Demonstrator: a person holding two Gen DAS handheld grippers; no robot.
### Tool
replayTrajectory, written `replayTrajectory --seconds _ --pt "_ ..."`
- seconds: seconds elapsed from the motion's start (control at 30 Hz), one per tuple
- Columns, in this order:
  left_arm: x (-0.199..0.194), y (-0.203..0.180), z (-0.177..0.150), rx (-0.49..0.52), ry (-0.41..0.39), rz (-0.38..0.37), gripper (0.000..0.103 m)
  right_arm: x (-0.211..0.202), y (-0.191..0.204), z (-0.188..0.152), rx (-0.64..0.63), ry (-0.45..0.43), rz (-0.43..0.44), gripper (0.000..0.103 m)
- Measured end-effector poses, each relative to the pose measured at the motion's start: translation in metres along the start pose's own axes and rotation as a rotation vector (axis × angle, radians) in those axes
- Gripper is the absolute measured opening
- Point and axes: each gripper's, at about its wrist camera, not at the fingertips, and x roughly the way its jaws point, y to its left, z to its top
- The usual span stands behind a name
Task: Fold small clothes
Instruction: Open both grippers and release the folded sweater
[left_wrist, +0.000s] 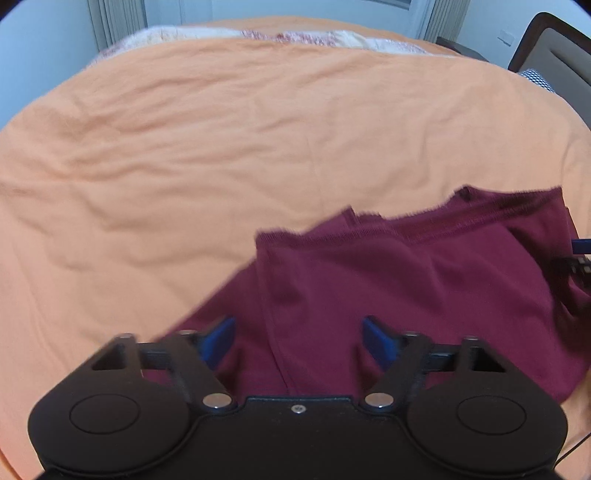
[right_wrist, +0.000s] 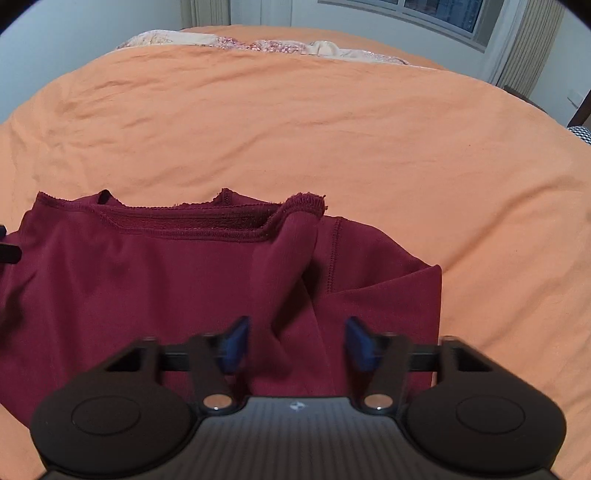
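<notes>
A small maroon knit garment (right_wrist: 166, 288), its ribbed hem or waistband (right_wrist: 184, 221) turned toward the far side, lay on an orange bed sheet (right_wrist: 295, 129) near the close edge of the bed. It was partly gathered: one raised fold (right_wrist: 288, 266) ran toward the camera in the right wrist view, and a stitched panel, perhaps a sleeve or leg, jutted out to the right. In the left wrist view the same garment (left_wrist: 406, 288) spread rightward, with a long seam or fold line running down toward the left gripper (left_wrist: 299, 341). That gripper hovered low over the cloth's left part, its blue-padded fingers (left_wrist: 221, 339) spread wide with nothing between them. The right gripper (right_wrist: 295, 343) hung over the raised fold, its fingers (right_wrist: 236, 343) also wide apart and empty, though whether they touched the fabric could not be told. The cloth was soft and slack, so it would likely bunch if pushed. To do this step well, each gripper should probably close on a single clean edge or corner, not on the thick ridge, then lift both sides level and lay the fabric flat before folding it over. Beyond the garment, the sheet was lightly wrinkled; a patterned quilt (right_wrist: 258, 44) lay at the far end, below curtains (right_wrist: 532, 44) and a window (right_wrist: 436, 14).
</notes>
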Motion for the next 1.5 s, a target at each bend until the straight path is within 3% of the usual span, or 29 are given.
replayTrajectory --seconds 0.03,0.07,0.1,0.27,0.3,0.33,0.37,0.43,0.5,0.53,0.67,0.8,0.93,1.03,1.13,1.3,1.5 --pt "0.003 0.000 -0.002 -0.012 0.011 -0.014 0.046 0.001 0.001 0.002 -0.004 0.009 -0.008 0.021" --pt "0.007 0.001 -0.003 -0.027 0.024 -0.028 0.017 0.002 0.001 0.006 -0.010 0.019 -0.032 0.007" --pt "0.012 0.002 -0.004 -0.041 0.034 -0.024 0.001 0.000 0.001 0.010 -0.014 0.018 -0.063 0.007" --pt "0.013 0.015 -0.004 -0.142 0.018 0.084 0.000 -0.006 -0.007 0.031 0.002 -0.019 -0.135 0.007" --pt "0.014 0.017 -0.004 -0.149 0.026 0.093 0.000 -0.005 -0.010 0.032 0.012 -0.010 -0.132 0.012" --pt "0.012 0.019 -0.005 -0.155 0.024 0.099 0.000 -0.003 -0.012 0.032 0.025 -0.002 -0.135 0.032" --pt "0.008 0.020 -0.006 -0.159 0.017 0.099 0.000 -0.001 -0.014 0.030 0.039 -0.003 -0.157 0.061" --pt "-0.001 0.022 -0.009 -0.164 0.002 0.096 0.008 -0.003 -0.018 0.023 0.084 -0.024 -0.206 0.081" --pt "-0.013 0.023 -0.014 -0.170 -0.015 0.112 0.031 -0.009 -0.023 0.012 0.138 -0.030 -0.212 0.083" --pt "-0.018 0.023 -0.017 -0.173 -0.021 0.117 0.036 -0.011 -0.024 0.003 0.155 -0.028 -0.207 0.089" --pt "-0.035 0.015 -0.031 -0.190 -0.036 0.152 0.076 -0.031 -0.022 -0.037 0.200 -0.058 -0.225 0.102" --pt "-0.049 0.004 -0.053 -0.221 -0.030 0.180 0.094 -0.059 -0.011 -0.089 0.268 -0.093 -0.224 0.103" --pt "-0.057 -0.016 -0.081 -0.251 -0.005 0.212 0.099 -0.078 0.001 -0.135 0.302 -0.087 -0.201 0.103" --pt "-0.059 -0.044 -0.100 -0.176 0.059 0.221 0.099 -0.089 0.008 -0.160 0.334 -0.038 -0.183 0.103" --pt "-0.068 -0.077 -0.116 -0.093 0.066 0.190 0.100 -0.103 0.010 -0.177 0.371 -0.008 -0.142 0.103" --pt "-0.081 -0.122 -0.135 -0.060 0.059 0.162 0.101 -0.125 0.009 -0.187 0.296 0.042 -0.084 0.103" --pt "-0.108 -0.164 -0.164 -0.081 0.014 0.183 0.102 -0.166 -0.001 -0.192 0.247 0.012 -0.046 0.103"
